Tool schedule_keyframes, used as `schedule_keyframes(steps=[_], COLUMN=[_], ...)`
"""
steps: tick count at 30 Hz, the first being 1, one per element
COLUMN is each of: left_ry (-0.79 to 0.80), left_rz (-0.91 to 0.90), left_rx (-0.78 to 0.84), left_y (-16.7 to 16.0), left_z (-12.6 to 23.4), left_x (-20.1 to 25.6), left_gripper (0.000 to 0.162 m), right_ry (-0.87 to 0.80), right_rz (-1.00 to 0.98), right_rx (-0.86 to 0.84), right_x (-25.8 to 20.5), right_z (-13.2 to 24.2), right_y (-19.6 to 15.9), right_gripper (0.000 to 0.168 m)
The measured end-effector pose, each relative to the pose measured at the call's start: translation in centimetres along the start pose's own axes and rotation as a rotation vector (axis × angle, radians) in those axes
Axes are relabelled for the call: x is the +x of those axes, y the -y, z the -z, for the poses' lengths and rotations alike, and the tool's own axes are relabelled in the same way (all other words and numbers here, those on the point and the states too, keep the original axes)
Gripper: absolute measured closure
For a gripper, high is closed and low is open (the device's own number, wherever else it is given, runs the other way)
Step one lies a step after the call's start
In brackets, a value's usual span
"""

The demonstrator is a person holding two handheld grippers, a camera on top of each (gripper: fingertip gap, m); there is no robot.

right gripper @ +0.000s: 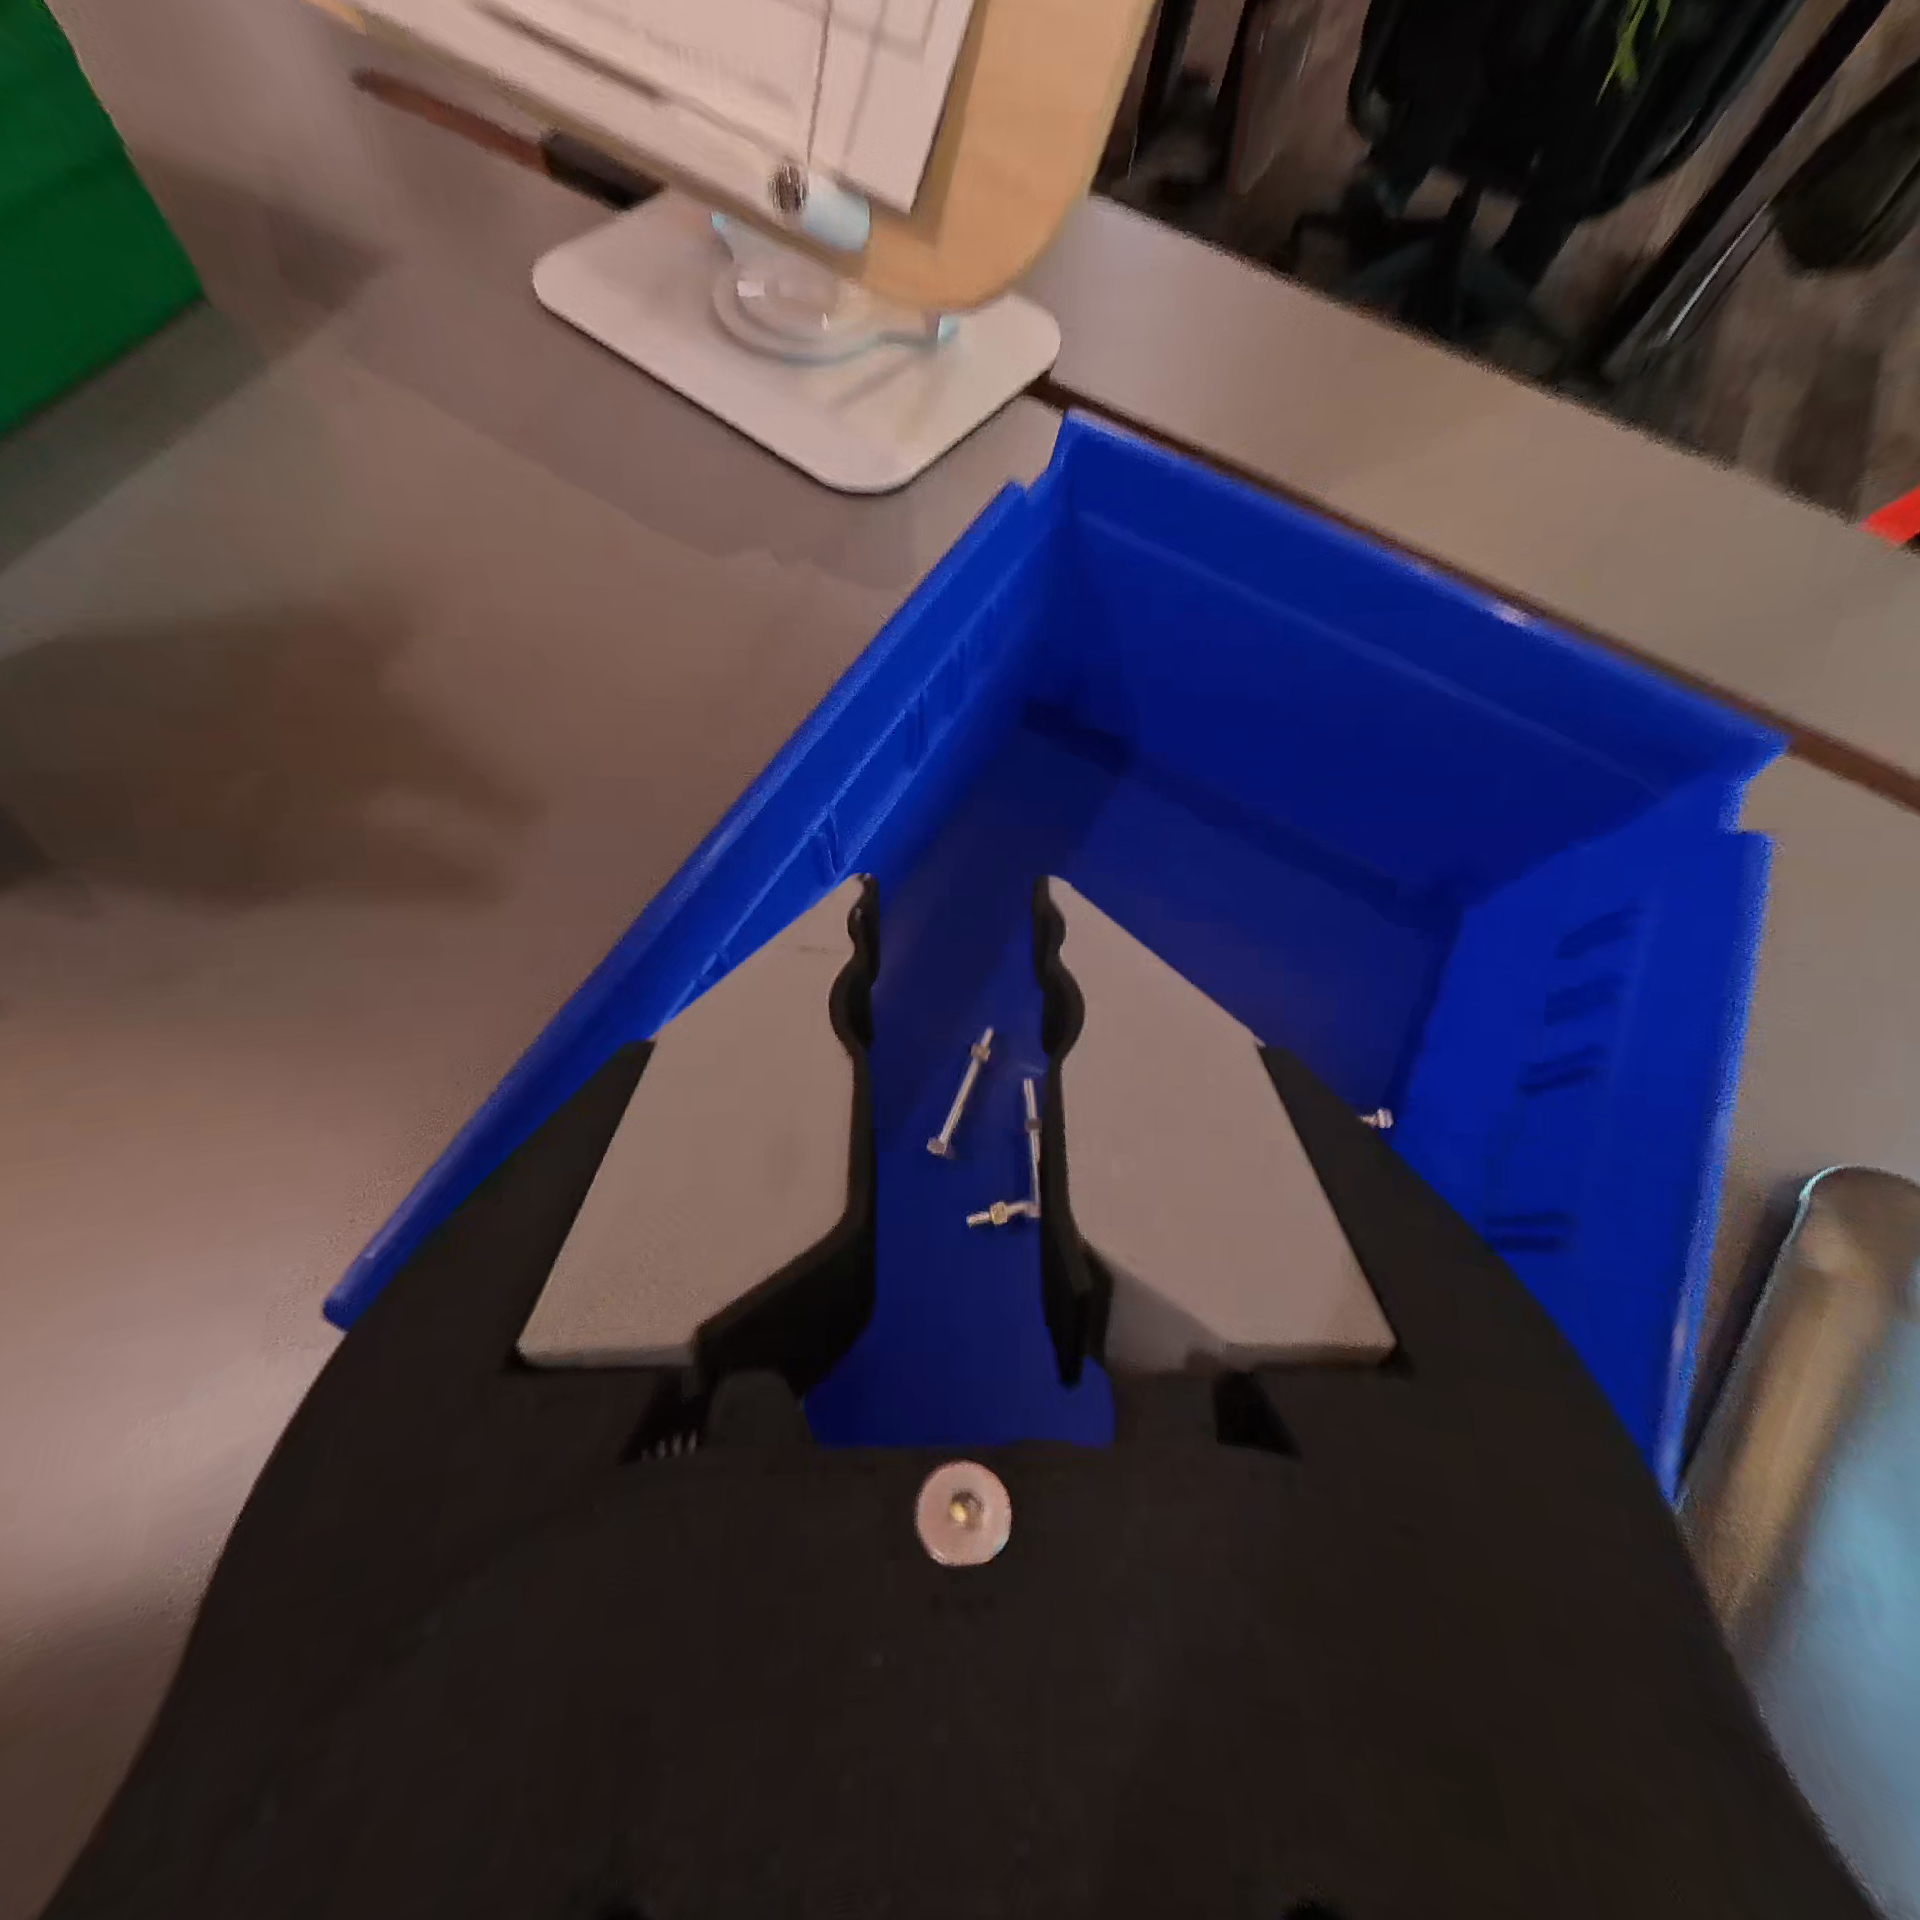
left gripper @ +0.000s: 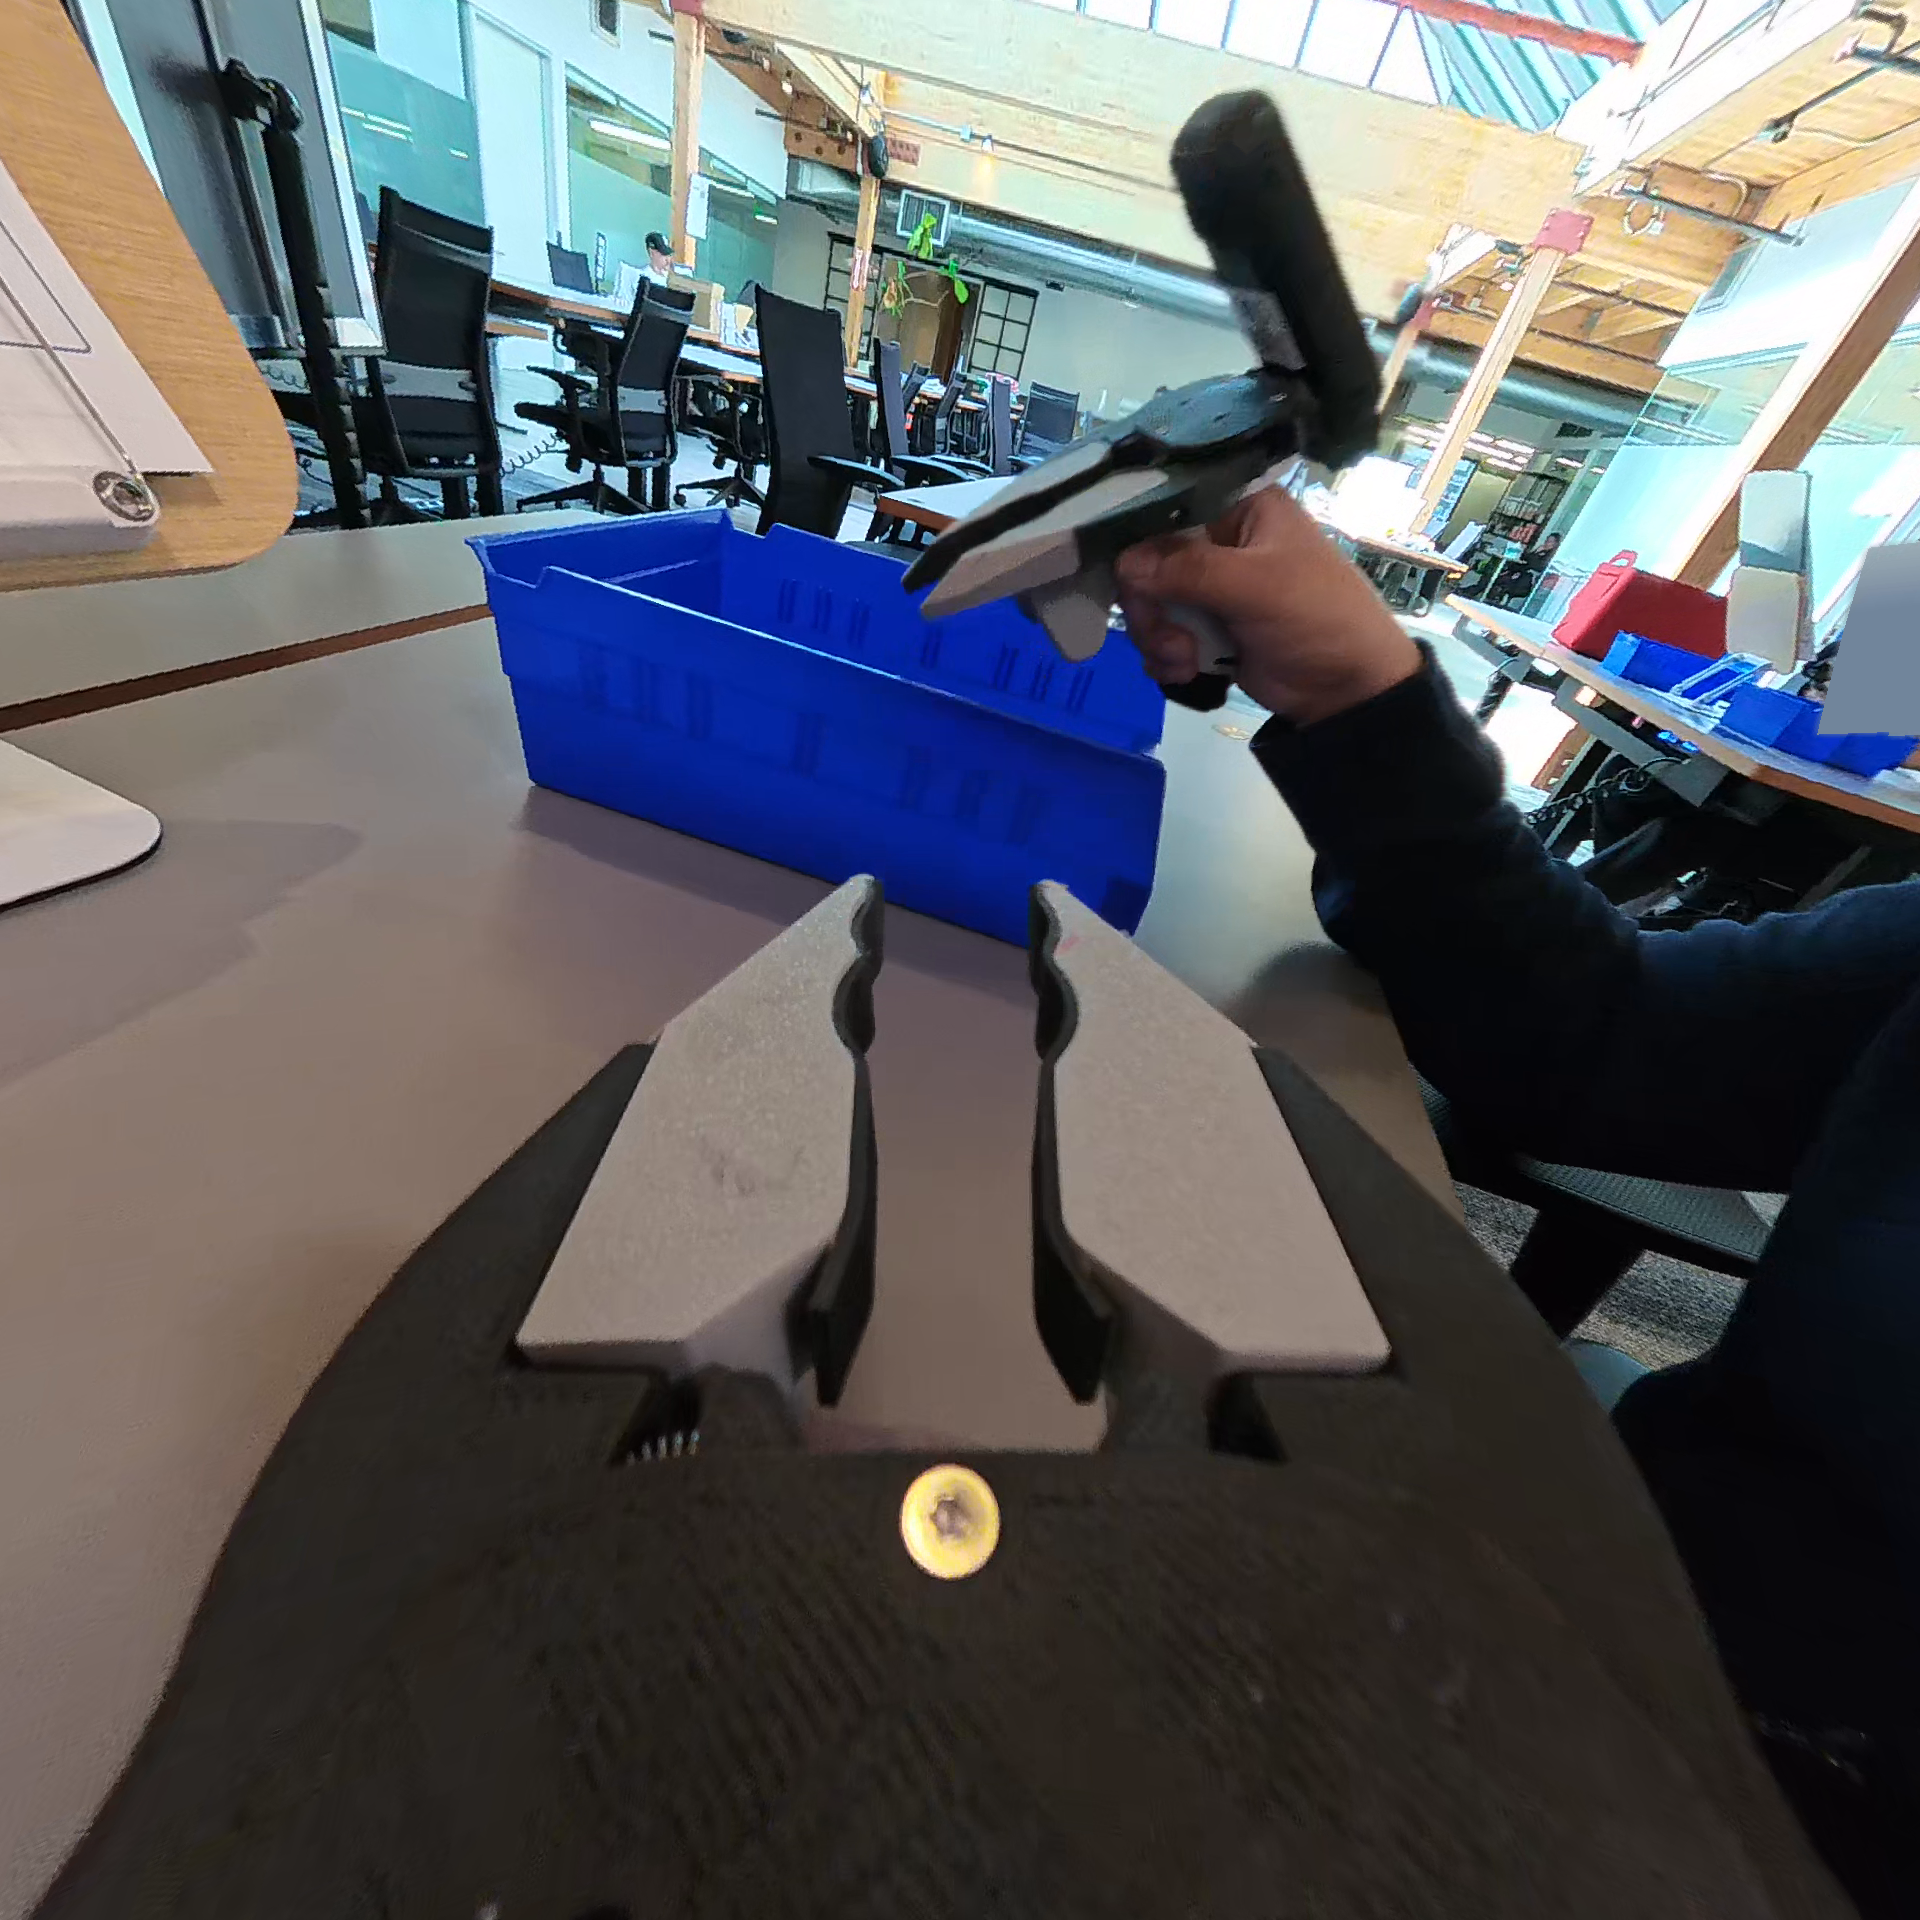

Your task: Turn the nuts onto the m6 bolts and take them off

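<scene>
A blue plastic bin point(right gripper: 1351, 644) stands on the grey table. On its floor lie several small silver bolts, one long bolt point(right gripper: 961, 1093) and another point(right gripper: 1031, 1127) with a nut on its shaft, and a short one point(right gripper: 1000, 1214). My right gripper point(right gripper: 951, 894) is open and empty, held above the bin and looking down into it. In the left wrist view the bin point(left gripper: 831, 748) shows from the side, with the right gripper point(left gripper: 925, 592) above its far rim in a person's hand. My left gripper point(left gripper: 954, 896) is open and empty, low over the table in front of the bin.
A white stand base point(right gripper: 800, 343) carrying a wooden board point(right gripper: 1018, 156) with a sheet on it stands on the table left of the bin. A shiny metal object point(right gripper: 1829, 1403) sits at the right edge. The person's dark sleeve point(left gripper: 1558, 935) is to the right. Office chairs and desks lie beyond. The grippers' ends are close to 25 centimetres from one another.
</scene>
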State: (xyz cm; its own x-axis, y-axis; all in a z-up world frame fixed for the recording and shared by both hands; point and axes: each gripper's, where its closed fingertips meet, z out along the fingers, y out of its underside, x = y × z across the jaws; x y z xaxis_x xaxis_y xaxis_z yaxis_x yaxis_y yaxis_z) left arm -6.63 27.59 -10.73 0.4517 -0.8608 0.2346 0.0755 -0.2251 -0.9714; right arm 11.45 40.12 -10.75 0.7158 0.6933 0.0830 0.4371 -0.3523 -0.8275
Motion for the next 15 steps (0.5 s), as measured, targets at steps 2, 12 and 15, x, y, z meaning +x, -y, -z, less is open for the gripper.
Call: schedule_keyframes(steps=[2,12,15], left_ry=[0.019,0.240,0.342], left_rz=[0.010,-0.164,-0.256], left_rx=[-0.024,-0.180,-0.279], left_y=[-0.4,-2.7,-3.7], left_z=[-0.1,0.0,1.4], left_x=[-0.4,-2.0,-0.2], left_gripper=[0.137,0.132,0.124], right_ry=[-0.012,0.116,0.236], right_rz=[0.008,-0.022,-0.057], right_rx=[0.046,0.202,0.223], right_x=[-0.1,-3.7,-6.5], right_z=[0.8,5.2,6.9], right_y=[0.9,3.0,0.8], right_gripper=[0.139,0.107,0.105])
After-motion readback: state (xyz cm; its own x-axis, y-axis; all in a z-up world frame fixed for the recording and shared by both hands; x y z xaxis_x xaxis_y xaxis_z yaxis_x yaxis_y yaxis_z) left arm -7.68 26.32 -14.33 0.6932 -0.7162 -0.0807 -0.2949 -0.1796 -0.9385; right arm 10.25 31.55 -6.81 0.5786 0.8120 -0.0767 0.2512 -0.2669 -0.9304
